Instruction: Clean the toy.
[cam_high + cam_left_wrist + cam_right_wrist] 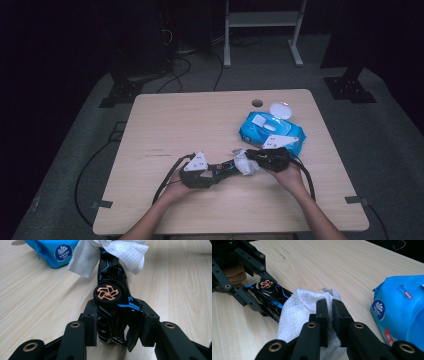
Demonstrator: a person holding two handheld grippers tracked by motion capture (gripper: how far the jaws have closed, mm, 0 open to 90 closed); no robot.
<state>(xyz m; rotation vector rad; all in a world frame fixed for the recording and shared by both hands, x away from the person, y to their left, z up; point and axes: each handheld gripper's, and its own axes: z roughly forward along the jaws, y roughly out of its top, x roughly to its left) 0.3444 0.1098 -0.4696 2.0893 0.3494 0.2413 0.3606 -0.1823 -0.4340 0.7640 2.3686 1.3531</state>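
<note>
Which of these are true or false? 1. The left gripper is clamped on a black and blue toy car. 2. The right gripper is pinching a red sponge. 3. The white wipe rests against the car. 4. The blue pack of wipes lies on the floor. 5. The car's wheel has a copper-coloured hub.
1. True: the left gripper is shut on the toy car.
2. False: the right gripper pinches a white wipe.
3. True: the wipe drapes over the car's far end.
4. False: the blue pack lies on the table.
5. True: the wheel has a copper hub.
</note>
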